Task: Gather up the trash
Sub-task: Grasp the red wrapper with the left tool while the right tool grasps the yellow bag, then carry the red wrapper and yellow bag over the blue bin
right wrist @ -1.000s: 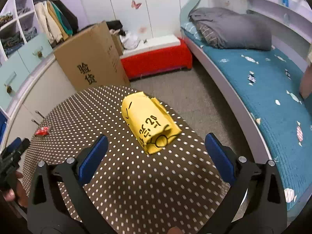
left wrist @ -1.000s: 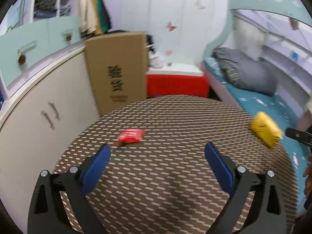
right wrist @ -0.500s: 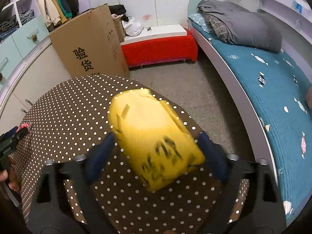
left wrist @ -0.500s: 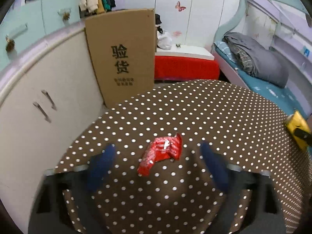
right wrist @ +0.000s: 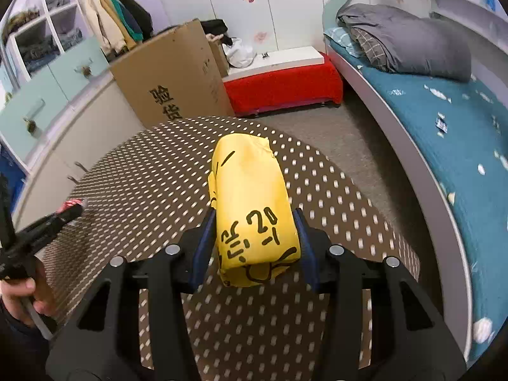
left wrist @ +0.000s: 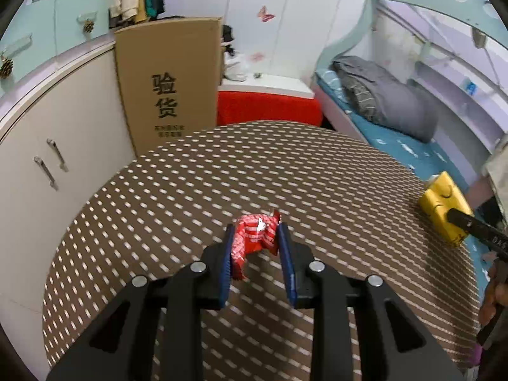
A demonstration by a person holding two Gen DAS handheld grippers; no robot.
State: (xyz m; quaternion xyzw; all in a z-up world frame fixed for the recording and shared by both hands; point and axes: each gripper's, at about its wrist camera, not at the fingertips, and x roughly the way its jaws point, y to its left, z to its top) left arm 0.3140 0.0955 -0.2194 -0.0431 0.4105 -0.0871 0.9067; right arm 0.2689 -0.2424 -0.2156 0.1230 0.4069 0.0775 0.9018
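Two grips, red wrapper (left wrist: 255,231) between left gripper (left wrist: 256,243) pads, yellow packet (right wrist: 252,209) between right gripper (right wrist: 254,231) pads

Blocked, cropped and smeared parts of the two wrist views

The polka-dot table (left wrist: 285,165) blurs into streaks in the left view; the red wrapper (left wrist: 255,233) has its sides covered by blue pads. The yellow packet (right wrist: 250,209) hides the table beneath it, its black scrawl unreadable. The cardboard box (right wrist: 171,73) loses its lower print behind the table edge, and the person's hand (right wrist: 22,295) is cropped.
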